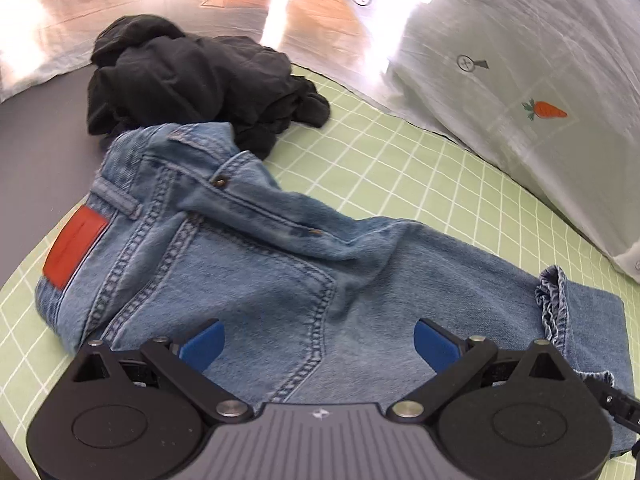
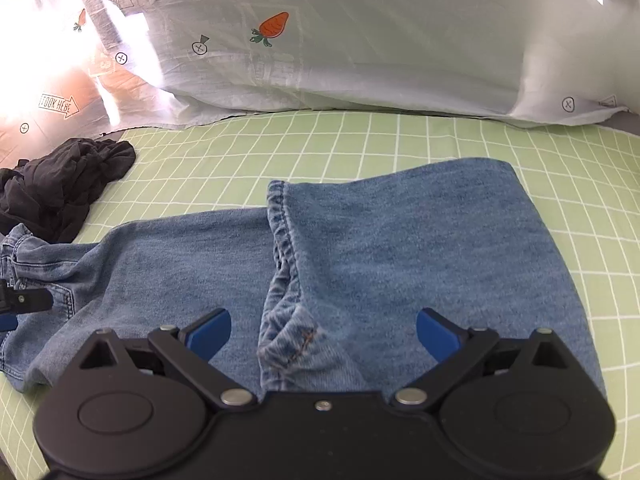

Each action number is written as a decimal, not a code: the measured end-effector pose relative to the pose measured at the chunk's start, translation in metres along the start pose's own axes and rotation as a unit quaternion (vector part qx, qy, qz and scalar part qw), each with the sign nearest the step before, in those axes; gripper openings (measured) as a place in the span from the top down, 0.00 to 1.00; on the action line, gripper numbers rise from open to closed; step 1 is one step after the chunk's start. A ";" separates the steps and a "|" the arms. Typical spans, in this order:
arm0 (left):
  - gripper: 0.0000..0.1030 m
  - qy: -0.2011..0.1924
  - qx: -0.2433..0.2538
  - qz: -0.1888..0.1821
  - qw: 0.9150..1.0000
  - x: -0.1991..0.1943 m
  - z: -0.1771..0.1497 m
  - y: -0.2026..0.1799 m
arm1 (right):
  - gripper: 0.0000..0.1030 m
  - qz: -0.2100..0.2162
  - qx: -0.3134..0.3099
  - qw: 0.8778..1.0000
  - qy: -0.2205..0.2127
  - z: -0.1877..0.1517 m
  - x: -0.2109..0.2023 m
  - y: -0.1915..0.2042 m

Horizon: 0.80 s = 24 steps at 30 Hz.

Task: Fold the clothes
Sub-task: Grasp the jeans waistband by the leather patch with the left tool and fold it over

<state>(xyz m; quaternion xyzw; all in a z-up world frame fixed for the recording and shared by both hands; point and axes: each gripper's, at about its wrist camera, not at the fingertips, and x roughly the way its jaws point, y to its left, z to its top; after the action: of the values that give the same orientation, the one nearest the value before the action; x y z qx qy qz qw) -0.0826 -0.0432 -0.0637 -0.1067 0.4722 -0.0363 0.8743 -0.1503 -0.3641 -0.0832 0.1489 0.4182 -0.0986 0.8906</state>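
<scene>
A pair of light blue jeans (image 1: pixel 256 264) lies on the green grid mat (image 1: pixel 392 160), legs folded back so the hem (image 2: pixel 280 220) rests across the thigh part. Its red waist patch (image 1: pixel 74 246) shows at the left. My left gripper (image 1: pixel 318 342) is open and empty, just above the seat of the jeans. My right gripper (image 2: pixel 323 334) is open and empty, above the folded leg hem of the jeans (image 2: pixel 400 248). A crumpled black garment (image 1: pixel 192 80) lies behind the waistband; it also shows in the right wrist view (image 2: pixel 60 188).
A white printed sheet with carrot motifs (image 1: pixel 520 80) hangs along the far side of the mat (image 2: pixel 400 136). A grey table edge (image 1: pixel 36 148) lies left of the mat. Part of the left gripper (image 2: pixel 20 304) shows at the left edge.
</scene>
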 end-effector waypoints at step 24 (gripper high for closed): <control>0.20 0.015 -0.449 -0.117 0.886 0.008 -0.049 0.169 | 0.02 -0.050 0.017 0.998 0.034 -0.035 -0.014 0.028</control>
<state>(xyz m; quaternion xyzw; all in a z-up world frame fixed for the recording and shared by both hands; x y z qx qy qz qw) -0.1249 0.1127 -0.1333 -0.5418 0.4354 0.0760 0.7149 -0.1761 -0.3250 -0.0883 0.1465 0.4537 -0.1451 0.8670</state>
